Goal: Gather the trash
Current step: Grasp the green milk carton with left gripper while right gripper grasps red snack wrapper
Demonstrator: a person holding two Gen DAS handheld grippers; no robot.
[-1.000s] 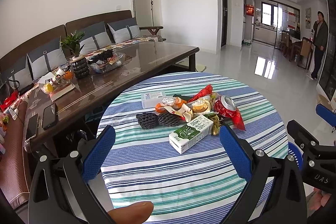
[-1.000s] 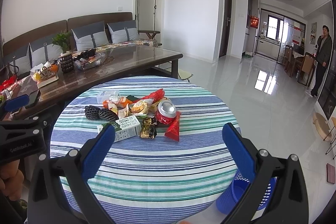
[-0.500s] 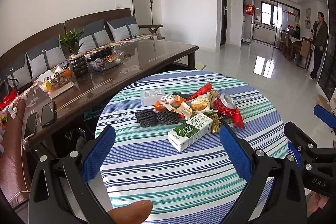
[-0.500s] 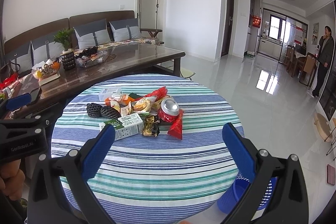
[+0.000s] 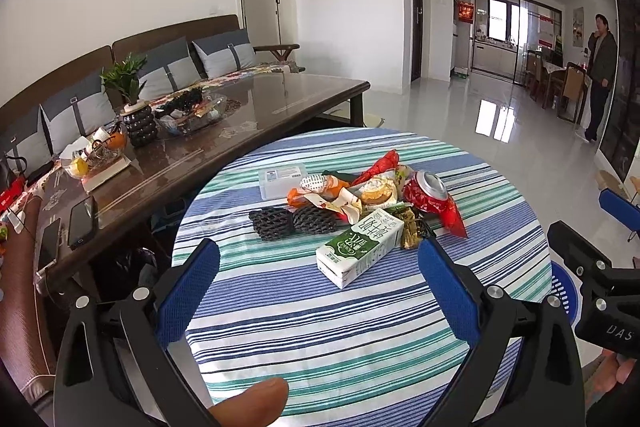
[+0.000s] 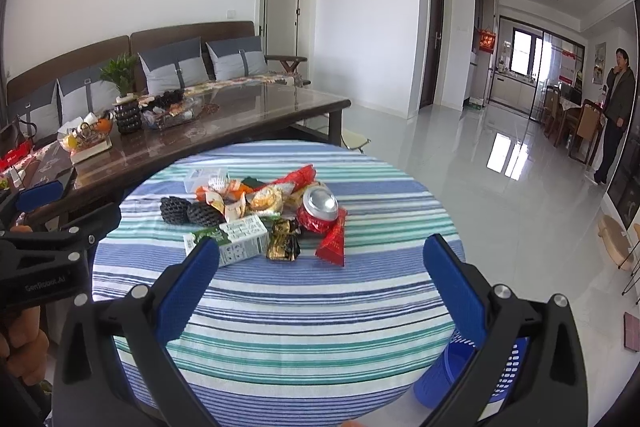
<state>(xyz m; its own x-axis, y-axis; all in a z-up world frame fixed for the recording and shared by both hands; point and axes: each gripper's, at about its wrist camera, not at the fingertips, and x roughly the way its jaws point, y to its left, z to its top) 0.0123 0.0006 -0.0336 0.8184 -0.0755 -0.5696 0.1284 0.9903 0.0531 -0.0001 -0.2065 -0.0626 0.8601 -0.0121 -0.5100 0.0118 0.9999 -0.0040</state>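
Note:
A heap of trash lies in the middle of a round striped table. It holds a green and white milk carton, a crushed red can, two black foam nets, a red wrapper, a gold wrapper, a clear plastic box and food scraps. My left gripper is open and empty, short of the carton. My right gripper is open and empty, short of the heap.
A blue plastic basket stands on the floor by the table's right side. A long dark coffee table with phones, a plant and bowls stands to the left, a sofa behind it. A person stands far right.
Both grippers have moved slightly toward the heap; the trash looks a little nearer. Nothing was taken hold of.

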